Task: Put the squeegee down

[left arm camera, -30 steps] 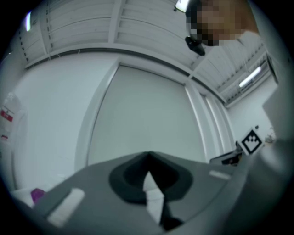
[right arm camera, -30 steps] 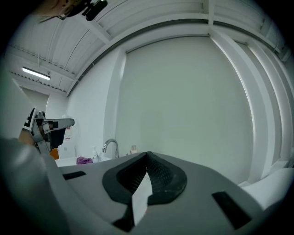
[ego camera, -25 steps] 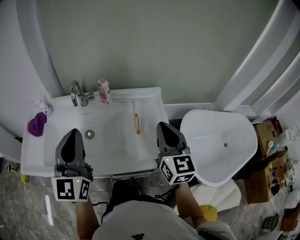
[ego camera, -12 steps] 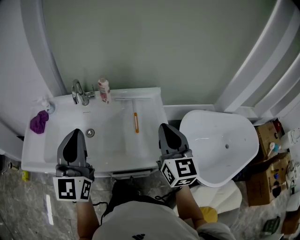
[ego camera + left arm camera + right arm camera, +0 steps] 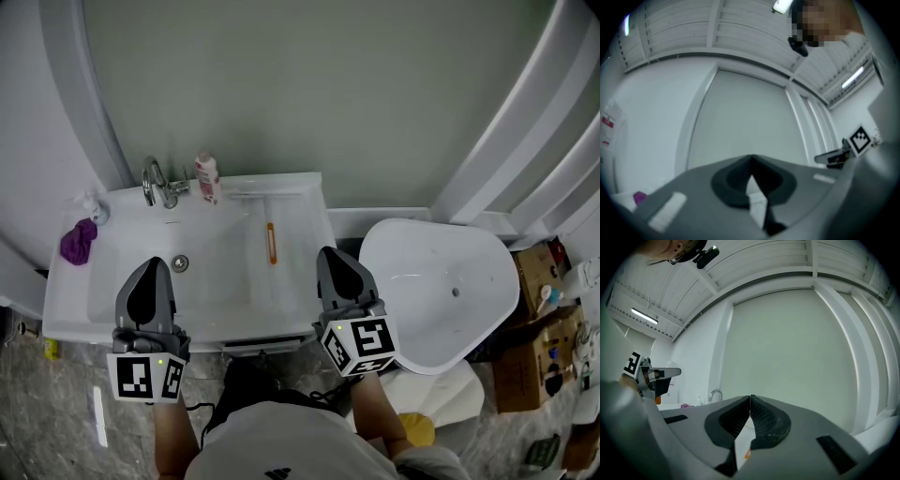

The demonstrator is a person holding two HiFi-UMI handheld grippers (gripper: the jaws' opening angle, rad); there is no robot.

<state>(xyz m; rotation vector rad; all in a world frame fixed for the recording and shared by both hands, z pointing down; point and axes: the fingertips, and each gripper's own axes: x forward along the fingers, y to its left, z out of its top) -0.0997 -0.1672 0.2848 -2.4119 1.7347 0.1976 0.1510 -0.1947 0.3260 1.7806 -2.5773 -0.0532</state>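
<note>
White bathroom sink (image 5: 103,314), seen from above. L gripper (image 5: 152,264) & R gripper (image 5: 329,252) hover over its front edge, both w/ jaws shut, empty. Squeegee (image 5: 272,244) lies in the basin beyond them, apart from both; only a thin orange strip is clear. Tap (image 5: 157,185), bottle (image 5: 207,178) at back.

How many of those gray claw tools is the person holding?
2. The left gripper hovers over the sink's front edge; the right gripper is at its right edge. Both are shut and empty. None seems hidden.
</note>
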